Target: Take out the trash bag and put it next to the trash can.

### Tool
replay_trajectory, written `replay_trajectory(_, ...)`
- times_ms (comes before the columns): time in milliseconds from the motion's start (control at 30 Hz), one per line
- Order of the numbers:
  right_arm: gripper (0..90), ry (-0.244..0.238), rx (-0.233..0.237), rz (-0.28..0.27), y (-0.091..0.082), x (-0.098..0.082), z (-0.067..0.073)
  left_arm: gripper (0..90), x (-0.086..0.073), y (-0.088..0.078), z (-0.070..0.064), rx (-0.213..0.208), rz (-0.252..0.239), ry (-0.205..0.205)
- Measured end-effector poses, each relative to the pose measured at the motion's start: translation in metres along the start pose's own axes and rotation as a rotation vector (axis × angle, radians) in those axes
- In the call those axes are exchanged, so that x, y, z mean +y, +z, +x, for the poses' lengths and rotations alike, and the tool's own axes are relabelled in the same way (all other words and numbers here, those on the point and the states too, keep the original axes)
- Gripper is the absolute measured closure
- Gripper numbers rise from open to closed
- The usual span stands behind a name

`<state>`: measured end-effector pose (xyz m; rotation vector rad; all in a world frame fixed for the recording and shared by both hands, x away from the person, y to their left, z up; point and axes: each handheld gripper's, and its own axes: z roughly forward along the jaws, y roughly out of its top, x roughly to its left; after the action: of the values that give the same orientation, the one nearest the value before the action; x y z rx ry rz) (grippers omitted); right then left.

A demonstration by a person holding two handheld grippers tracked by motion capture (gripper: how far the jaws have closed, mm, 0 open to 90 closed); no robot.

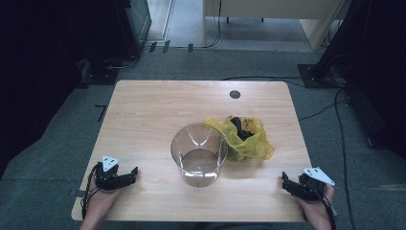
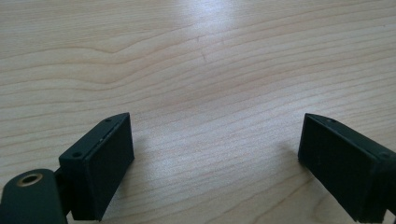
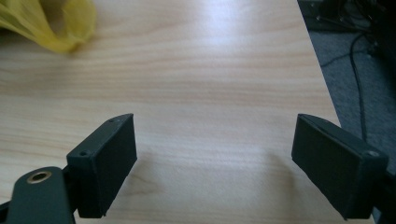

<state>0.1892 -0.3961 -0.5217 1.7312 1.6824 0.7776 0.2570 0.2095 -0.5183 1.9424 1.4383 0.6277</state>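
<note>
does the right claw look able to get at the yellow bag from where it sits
Probably yes. The right claw rests open near the table's front right corner, and only bare wood lies between it and the yellow bag. The clear cup stands off to the left.

No readable text, label, brand, number or sign is showing on anything in these views.

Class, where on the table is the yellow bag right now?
In the high view the yellow bag lies right of the table's middle, against the clear plastic cup on its far right side; its edge also shows at the right gripper view's top left.
</note>
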Motion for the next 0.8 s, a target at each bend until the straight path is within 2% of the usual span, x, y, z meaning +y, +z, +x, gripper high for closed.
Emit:
replay_trajectory(167,14.4,0.002,-0.01,0.04,0.0021,-0.0006,-0.0011,9.8,-0.0003,-0.0002,-0.0001,-0.002,-0.001,-0.001)
replay_trajectory(300,14.8,-0.006,-0.007,0.035,0.0018,-0.001,-0.0004,9.8,-0.0005,-0.0003,-0.0002,-0.002,-0.001,0.0)
replay_trajectory(467,14.9,-0.002,0.03,0.042,0.0024,-0.0012,-0.0019,9.8,-0.0005,-0.0004,-0.0002,-0.002,-0.001,0.0)
replay_trajectory(800,14.9,-0.001,0.029,0.043,0.0024,-0.0012,-0.0018,9.8,-0.0006,-0.0005,-0.0001,-0.002,-0.001,0.0)
